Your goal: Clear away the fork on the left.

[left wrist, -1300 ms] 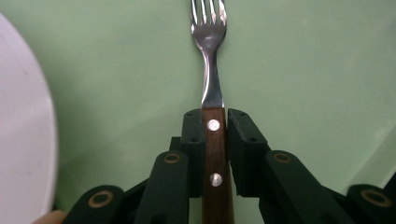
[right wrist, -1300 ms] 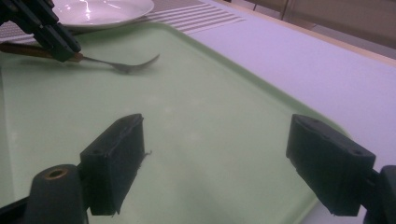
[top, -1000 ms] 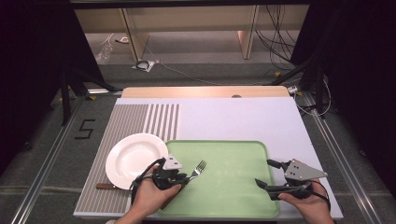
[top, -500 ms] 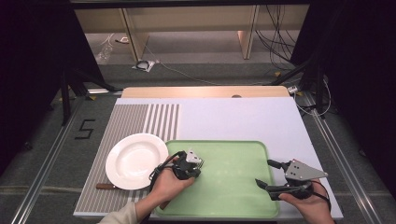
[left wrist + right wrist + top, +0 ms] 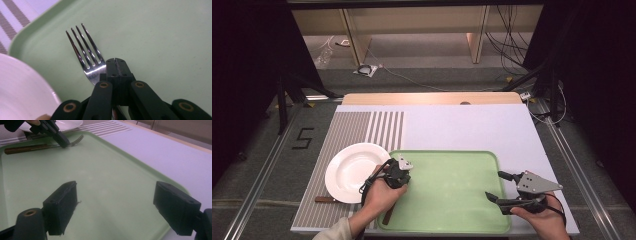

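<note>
A fork [image 5: 86, 51] with a brown wooden handle [image 5: 387, 216] lies at the left end of the green tray [image 5: 452, 200], tines pointing away from the person. My left gripper [image 5: 403, 182] is shut on the fork's neck [image 5: 71, 144], just behind the tines, and its tip [image 5: 116, 67] sits low over the tray [image 5: 162, 37]. The handle [image 5: 25, 148] reaches back toward the tray's front left edge. My right gripper [image 5: 495, 185] hovers open over the tray's right end, and its fingers [image 5: 62, 205] have nothing between them.
A white plate [image 5: 354, 172] stands just left of the tray on the striped mat [image 5: 337, 135]. A second brown handle [image 5: 324, 199] pokes out by the plate's front edge. The white table top [image 5: 462, 127] stretches beyond the tray.
My left gripper, shut on the fork, swung right over the tray and has come back left toward the plate, lower now. The right gripper has stayed where it was.
</note>
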`<state>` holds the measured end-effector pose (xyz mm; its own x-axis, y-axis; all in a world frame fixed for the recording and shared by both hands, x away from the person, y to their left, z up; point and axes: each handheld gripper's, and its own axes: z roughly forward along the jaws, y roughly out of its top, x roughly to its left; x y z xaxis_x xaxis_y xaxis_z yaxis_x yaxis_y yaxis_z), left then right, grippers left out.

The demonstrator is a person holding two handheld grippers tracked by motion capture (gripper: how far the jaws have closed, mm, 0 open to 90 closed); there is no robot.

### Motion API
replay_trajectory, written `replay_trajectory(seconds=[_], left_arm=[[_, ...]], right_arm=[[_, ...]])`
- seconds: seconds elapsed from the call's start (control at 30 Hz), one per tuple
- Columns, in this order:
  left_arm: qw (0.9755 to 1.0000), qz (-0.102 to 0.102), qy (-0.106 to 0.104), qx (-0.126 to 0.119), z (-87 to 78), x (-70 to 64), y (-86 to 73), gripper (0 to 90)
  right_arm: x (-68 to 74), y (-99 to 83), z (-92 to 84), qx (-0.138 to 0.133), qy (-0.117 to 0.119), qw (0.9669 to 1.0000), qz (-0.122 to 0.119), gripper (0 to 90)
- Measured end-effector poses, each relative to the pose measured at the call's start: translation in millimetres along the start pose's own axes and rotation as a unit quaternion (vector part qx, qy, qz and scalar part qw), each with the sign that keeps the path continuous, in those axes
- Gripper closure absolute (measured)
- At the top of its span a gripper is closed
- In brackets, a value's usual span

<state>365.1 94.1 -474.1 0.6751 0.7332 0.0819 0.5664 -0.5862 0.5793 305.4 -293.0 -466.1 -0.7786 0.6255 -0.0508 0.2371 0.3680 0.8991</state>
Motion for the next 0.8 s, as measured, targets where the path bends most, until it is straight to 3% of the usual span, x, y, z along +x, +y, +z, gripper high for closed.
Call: replay_trajectory(seconds=[0.37, 0.5, 0.53, 0.6, 0.7, 0.8], left_arm=[[0.9997, -0.022, 0.008, 0.004, -4.2, 9.3, -6.5, 89.8], [0.9989, -0.034, -0.008, -0.033, -8.9, 12.9, -11.0, 87.4], [0.9972, -0.034, -0.027, -0.061, -11.7, 15.4, -11.9, 84.0], [0.9904, -0.055, -0.052, -0.116, -18.3, 21.6, -15.0, 71.7], [0.9757, -0.058, -0.059, -0.203, -30.3, 33.1, -21.2, 47.3], [0.96, -0.074, -0.061, -0.263, -44.4, 41.3, -27.7, 29.0]], right_arm=[[-0.2, -0.1, 0.3, 0.0, 0.0, 1.0, 0.001, 20.3], [-0.3, 0.2, -0.3, -0.001, -0.001, 1.0, 0.0, 20.3], [-0.3, 0.2, -0.5, -0.001, -0.002, 1.0, 0.0, 20.3], [-0.4, 0.1, -0.9, -0.002, -0.002, 1.0, 0.0, 20.3], [-0.5, 0.2, -1.4, -0.004, -0.003, 1.0, 0.001, 20.3], [-1.0, -0.2, -1.3, -0.004, -0.003, 1.0, 0.002, 20.3]])
